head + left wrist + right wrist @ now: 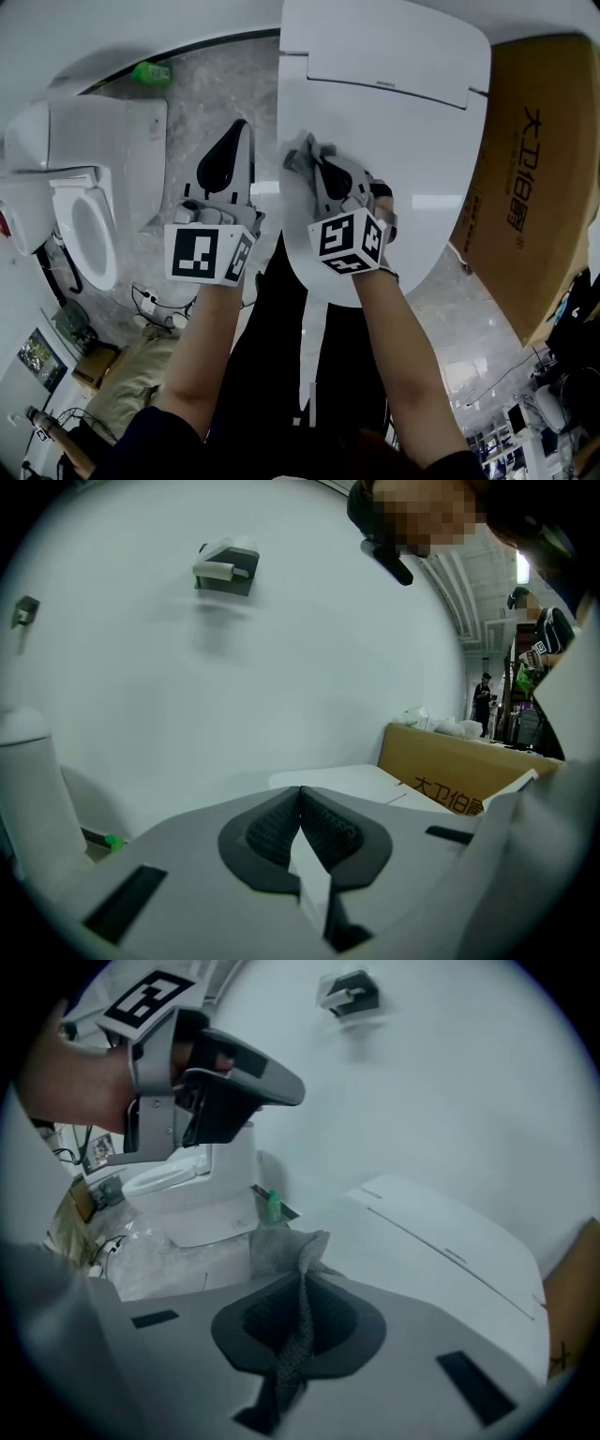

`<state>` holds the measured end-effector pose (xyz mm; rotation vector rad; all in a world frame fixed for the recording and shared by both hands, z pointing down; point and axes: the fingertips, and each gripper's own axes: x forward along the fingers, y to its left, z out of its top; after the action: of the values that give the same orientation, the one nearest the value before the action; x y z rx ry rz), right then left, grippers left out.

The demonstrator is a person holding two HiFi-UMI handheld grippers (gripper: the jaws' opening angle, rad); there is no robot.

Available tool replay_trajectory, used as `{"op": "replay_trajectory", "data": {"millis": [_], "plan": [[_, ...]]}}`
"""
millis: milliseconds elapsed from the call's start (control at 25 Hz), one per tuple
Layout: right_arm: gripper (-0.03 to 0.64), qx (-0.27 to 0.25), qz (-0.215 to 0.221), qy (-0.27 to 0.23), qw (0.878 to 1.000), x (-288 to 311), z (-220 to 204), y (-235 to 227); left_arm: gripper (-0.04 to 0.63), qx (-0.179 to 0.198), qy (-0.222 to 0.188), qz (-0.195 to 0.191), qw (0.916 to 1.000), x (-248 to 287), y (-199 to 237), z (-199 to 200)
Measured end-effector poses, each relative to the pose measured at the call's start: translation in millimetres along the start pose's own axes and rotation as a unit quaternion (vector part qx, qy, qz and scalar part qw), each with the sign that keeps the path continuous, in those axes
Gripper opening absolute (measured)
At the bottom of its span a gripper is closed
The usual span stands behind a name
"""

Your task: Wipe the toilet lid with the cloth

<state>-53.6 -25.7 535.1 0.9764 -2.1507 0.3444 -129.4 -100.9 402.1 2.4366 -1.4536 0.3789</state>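
Note:
The closed white toilet lid (394,141) fills the middle of the head view. A grey cloth (302,153) is pinched in my right gripper (315,161), which is shut on it over the lid's left edge. In the right gripper view the cloth (281,1249) runs between the shut jaws and sticks out past the tips, with the lid (441,1241) beyond. I cannot tell if the cloth touches the lid. My left gripper (239,131) is shut and holds nothing, just left of the lid over the floor. Its shut tips (300,791) show in the left gripper view.
A second white toilet (80,187) stands at the left, with a green bottle (150,72) on the floor behind it. A large cardboard box (534,178) leans along the lid's right side. Cables (155,305) lie on the marble floor.

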Motion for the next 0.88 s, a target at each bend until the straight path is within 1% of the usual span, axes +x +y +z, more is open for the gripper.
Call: {"op": "replay_trajectory", "data": {"millis": [160, 280, 400, 480, 600, 760, 880], "plan": [[0.025, -0.037, 0.053, 0.002, 0.998, 7.7, 9.5, 41.5, 0.015, -0.001, 0.001, 0.003, 1.0, -1.0, 3.2, -2.3], [0.025, -0.056, 0.066, -0.004, 0.996, 8.2, 9.3, 51.4, 0.015, 0.0, 0.002, 0.001, 1.0, -0.7, 3.2, -4.2], [0.025, -0.062, 0.066, -0.005, 0.996, 5.3, 5.8, 47.2, 0.015, 0.0, 0.002, -0.001, 1.0, -0.3, -0.3, -5.7], [0.025, -0.049, 0.055, -0.005, 0.997, 1.5, 0.7, 37.7, 0.015, 0.001, 0.004, -0.004, 1.0, -0.2, -2.3, -6.7], [0.025, -0.017, 0.027, -0.002, 0.999, -8.6, -13.0, 13.9, 0.015, 0.002, 0.005, -0.008, 1.0, -0.9, -3.8, -8.0], [0.025, 0.021, -0.017, 0.008, 1.0, -30.1, -39.0, -26.4, 0.015, 0.002, 0.008, -0.012, 0.9999, -2.8, -5.4, -9.3], [0.025, 0.043, -0.057, 0.02, 0.997, -52.0, -63.2, -61.5, 0.015, 0.0, 0.01, -0.016, 0.9998, -4.4, -8.7, -10.1]]}}
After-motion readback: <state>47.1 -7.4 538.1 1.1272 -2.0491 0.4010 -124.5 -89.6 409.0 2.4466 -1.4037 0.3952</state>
